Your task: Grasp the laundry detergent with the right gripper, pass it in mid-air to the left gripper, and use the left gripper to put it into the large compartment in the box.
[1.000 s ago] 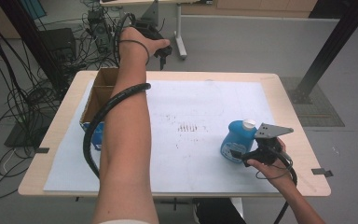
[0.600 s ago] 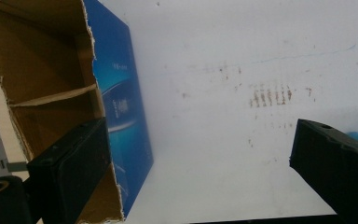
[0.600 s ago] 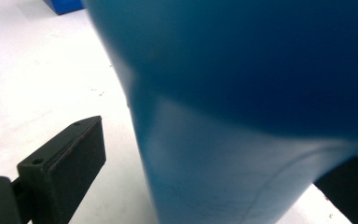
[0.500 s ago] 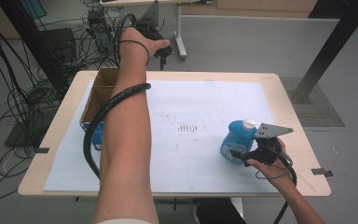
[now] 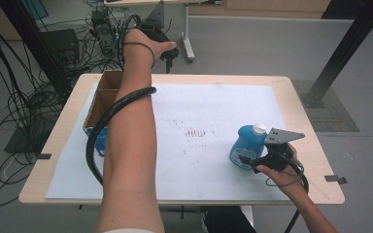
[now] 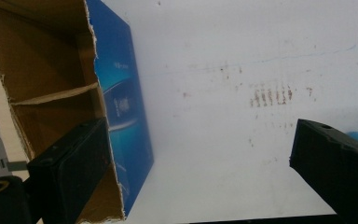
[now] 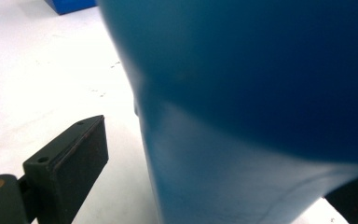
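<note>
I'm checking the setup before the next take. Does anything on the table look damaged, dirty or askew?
Yes. The cardboard box at the table's left edge has a ragged, torn rim, and the white sheet carries brownish smudges near its middle. The blue bottle stands upright, with nothing spilled.

An open cardboard box (image 5: 99,99) with blue printed sides and an inner divider sits at the left edge of a white sheet (image 5: 209,111), which covers a light wooden table (image 5: 301,104). Brown smudges (image 5: 196,132) mark the sheet's middle. Tangled black cables (image 5: 24,97) lie on the grey floor.
</note>
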